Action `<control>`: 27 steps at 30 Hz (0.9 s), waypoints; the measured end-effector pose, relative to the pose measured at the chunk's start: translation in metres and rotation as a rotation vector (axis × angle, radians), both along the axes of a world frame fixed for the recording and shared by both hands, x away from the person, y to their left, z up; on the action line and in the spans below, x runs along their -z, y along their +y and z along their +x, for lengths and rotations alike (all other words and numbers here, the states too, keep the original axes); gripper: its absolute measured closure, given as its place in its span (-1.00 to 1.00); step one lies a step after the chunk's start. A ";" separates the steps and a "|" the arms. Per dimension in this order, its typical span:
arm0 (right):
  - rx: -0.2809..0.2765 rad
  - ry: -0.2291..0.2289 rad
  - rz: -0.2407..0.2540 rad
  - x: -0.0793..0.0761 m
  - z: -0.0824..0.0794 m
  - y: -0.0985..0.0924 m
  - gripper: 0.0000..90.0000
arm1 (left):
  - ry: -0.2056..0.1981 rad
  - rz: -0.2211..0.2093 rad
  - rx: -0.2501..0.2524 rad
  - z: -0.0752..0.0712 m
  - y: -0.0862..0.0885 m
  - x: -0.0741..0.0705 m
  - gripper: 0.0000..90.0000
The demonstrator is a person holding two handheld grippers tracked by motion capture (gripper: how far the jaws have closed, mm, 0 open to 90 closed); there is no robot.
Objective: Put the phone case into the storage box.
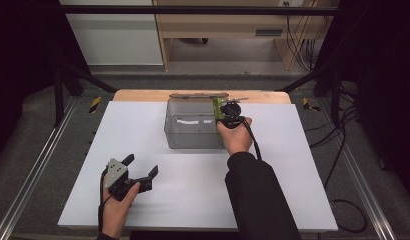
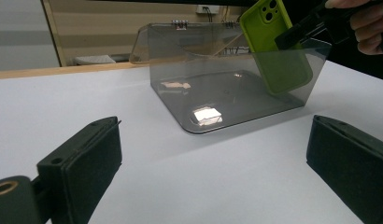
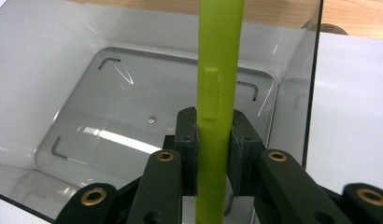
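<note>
A lime-green phone (image 1: 217,109) (image 2: 273,46) (image 3: 217,93) in its case stands on edge inside a clear smoky plastic box (image 1: 193,131) (image 2: 213,100) (image 3: 77,121), near the box's right wall. My right gripper (image 1: 227,116) (image 3: 214,154) is shut on the phone, its pads pressing both flat faces from above the box. My left gripper (image 1: 140,166) (image 2: 213,163) rests low over the white table at the front left, jaws wide apart with nothing between them, well short of the box.
The box's lid (image 1: 198,95) lies behind the box on the wooden strip at the table's far edge. A white sheet (image 1: 158,200) covers the table. Black frame bars and cables (image 1: 338,150) flank both sides.
</note>
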State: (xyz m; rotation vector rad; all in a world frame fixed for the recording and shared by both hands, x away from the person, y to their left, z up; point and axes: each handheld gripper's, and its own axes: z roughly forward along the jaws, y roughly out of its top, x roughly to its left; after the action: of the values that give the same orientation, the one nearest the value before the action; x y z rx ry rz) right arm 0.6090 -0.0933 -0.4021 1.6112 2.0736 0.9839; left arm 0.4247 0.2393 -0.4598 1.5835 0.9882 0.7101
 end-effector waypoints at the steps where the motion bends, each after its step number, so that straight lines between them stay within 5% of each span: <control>1: 0.002 0.002 0.004 0.000 0.000 0.000 0.69 | 0.002 -0.003 0.005 0.000 0.000 0.000 -0.93; 27: 0.013 -0.037 -0.006 -0.006 -0.004 -0.001 0.58 | 0.001 0.003 0.003 0.000 -0.001 0.000 -0.93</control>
State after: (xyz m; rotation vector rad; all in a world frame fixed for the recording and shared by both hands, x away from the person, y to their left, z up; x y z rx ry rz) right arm 0.6053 -0.0943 -0.3961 1.5894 2.0371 0.9944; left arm 0.4247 0.2386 -0.4599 1.5874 0.9856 0.7095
